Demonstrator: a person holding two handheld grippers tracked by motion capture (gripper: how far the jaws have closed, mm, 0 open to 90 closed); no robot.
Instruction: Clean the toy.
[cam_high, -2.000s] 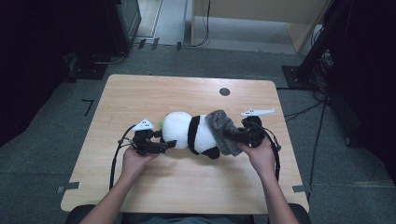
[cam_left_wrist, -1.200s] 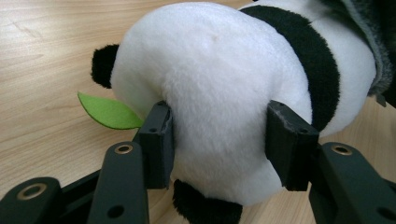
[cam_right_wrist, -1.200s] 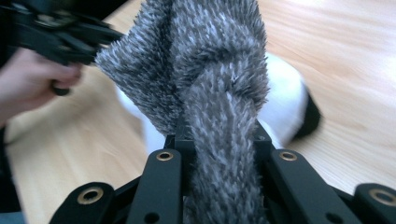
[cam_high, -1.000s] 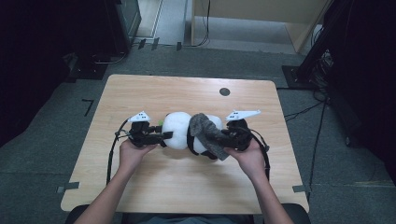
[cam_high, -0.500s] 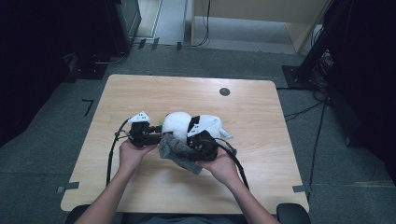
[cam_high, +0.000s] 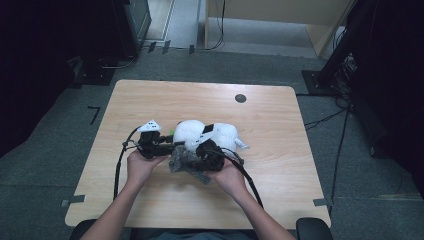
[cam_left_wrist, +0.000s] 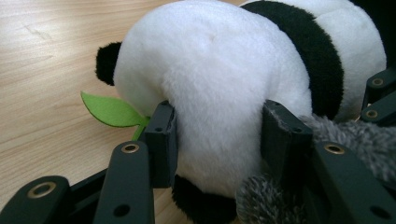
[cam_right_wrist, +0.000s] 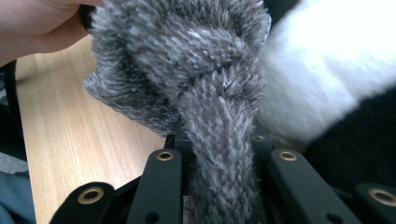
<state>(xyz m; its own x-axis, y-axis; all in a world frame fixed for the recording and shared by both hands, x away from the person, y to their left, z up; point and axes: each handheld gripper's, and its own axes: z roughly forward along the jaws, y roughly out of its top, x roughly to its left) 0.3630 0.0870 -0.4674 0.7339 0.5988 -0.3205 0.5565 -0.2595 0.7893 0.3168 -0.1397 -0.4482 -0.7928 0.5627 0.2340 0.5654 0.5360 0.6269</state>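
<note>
Left gripper (cam_left_wrist: 217, 135) clamped on plush panda (cam_left_wrist: 224, 84), right gripper (cam_right_wrist: 219, 149) closed on fuzzy grey cloth (cam_right_wrist: 196, 60), wooden table (cam_high: 150, 100)

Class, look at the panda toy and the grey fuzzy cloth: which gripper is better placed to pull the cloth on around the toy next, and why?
Probably the right gripper: it is shut on the grey fuzzy cloth, beside the panda toy. The left gripper is clamped on the toy, steadying it on the table.

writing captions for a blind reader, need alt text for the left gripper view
The left gripper squeezes a white-and-black plush panda between its two black jaws, above a light wooden table. A green felt leaf pokes out beside one jaw, and grey fuzzy fabric lies against the other.
</note>
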